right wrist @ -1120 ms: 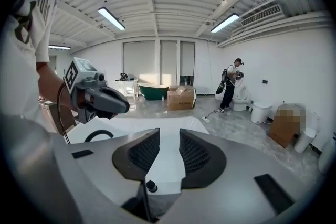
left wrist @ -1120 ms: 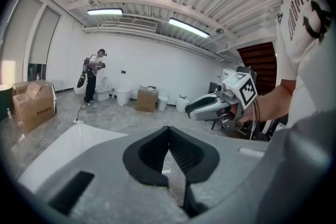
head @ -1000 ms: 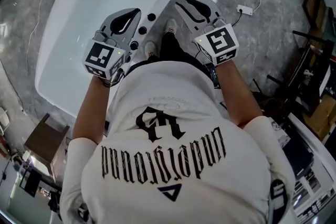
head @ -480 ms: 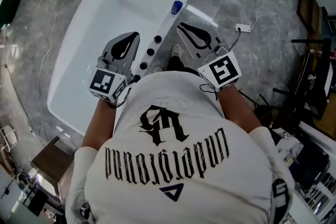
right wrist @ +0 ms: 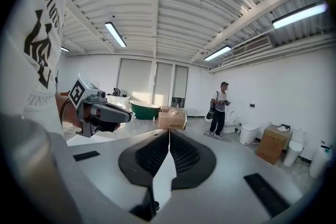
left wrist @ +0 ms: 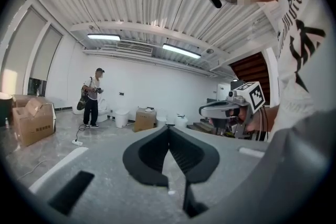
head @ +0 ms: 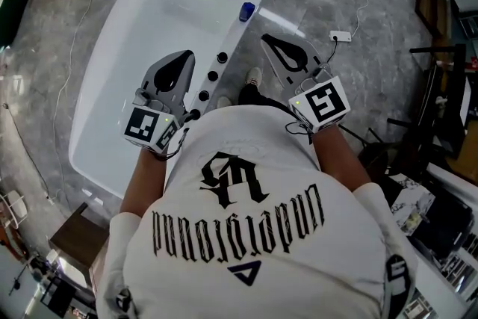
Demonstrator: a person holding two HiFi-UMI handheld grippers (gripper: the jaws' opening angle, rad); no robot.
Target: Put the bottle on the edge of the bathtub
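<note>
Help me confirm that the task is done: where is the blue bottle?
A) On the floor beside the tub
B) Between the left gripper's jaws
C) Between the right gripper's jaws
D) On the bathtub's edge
D: the blue bottle stands on the bathtub edge, apart from the left gripper and right gripper, both shut and empty.

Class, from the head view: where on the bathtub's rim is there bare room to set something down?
Free: the bathtub rim between the blue bottle and the row of black knobs, and the long far rim opposite. Crowded: the knob stretch, beside the left gripper.
</note>
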